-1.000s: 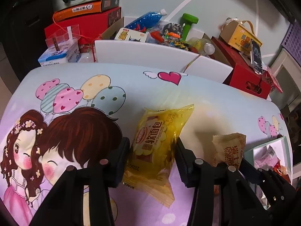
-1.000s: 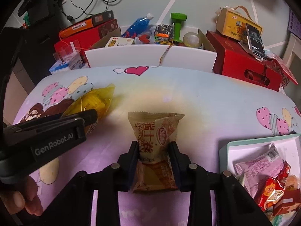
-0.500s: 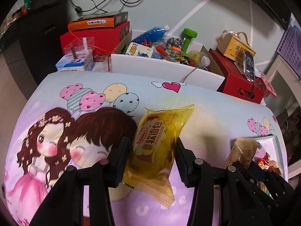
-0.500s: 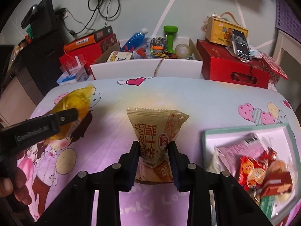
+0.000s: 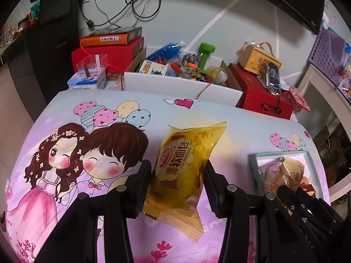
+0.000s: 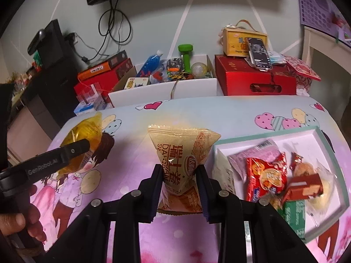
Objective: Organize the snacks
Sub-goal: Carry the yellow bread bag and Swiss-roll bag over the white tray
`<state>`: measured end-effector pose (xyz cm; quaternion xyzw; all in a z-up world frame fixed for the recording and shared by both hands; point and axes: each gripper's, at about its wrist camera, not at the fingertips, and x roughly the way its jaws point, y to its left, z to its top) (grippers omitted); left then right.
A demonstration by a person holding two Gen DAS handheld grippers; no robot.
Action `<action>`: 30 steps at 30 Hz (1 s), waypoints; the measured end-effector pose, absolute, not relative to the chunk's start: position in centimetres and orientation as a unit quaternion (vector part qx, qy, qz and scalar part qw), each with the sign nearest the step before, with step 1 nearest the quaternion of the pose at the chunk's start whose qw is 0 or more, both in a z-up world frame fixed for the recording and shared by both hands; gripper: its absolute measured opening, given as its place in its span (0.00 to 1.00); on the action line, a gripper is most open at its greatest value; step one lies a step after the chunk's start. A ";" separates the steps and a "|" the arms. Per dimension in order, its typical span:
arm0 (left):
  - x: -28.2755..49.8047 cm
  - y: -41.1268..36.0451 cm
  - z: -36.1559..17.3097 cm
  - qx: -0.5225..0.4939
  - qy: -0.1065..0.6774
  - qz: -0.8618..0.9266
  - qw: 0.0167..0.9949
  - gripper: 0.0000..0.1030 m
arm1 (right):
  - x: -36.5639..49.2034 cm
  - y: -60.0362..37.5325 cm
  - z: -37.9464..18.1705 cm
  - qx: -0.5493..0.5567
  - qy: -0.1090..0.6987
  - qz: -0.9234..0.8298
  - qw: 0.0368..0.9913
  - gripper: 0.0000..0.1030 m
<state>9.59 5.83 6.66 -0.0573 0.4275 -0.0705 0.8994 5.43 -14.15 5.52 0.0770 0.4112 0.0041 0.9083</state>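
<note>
Left gripper (image 5: pixel 177 182) clamped on yellow bread pack (image 5: pixel 182 166), right gripper (image 6: pixel 181 186) clamped on beige cake pack (image 6: pixel 179 160) — both above cartoon tablecloth (image 6: pixel 136 118), beside snack tray (image 6: pixel 329 140) — tray's near corner cut off.

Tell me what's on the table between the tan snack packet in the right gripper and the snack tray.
Nothing: in the right wrist view the tan packet overlaps the tray's near rim.
</note>
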 end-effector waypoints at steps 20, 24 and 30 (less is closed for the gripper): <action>6.9 -2.4 9.8 0.020 0.375 -0.108 0.920 0.47 | 3.0 -24.8 7.4 0.154 0.391 -0.082 0.904 0.32; 6.2 -5.4 9.7 0.033 0.374 -0.146 0.915 0.47 | 1.9 -28.5 7.5 0.182 0.383 -0.121 0.898 0.32; 5.0 -10.2 8.7 0.046 0.389 -0.217 0.894 0.47 | 0.9 -32.6 7.2 0.213 0.380 -0.158 0.886 0.32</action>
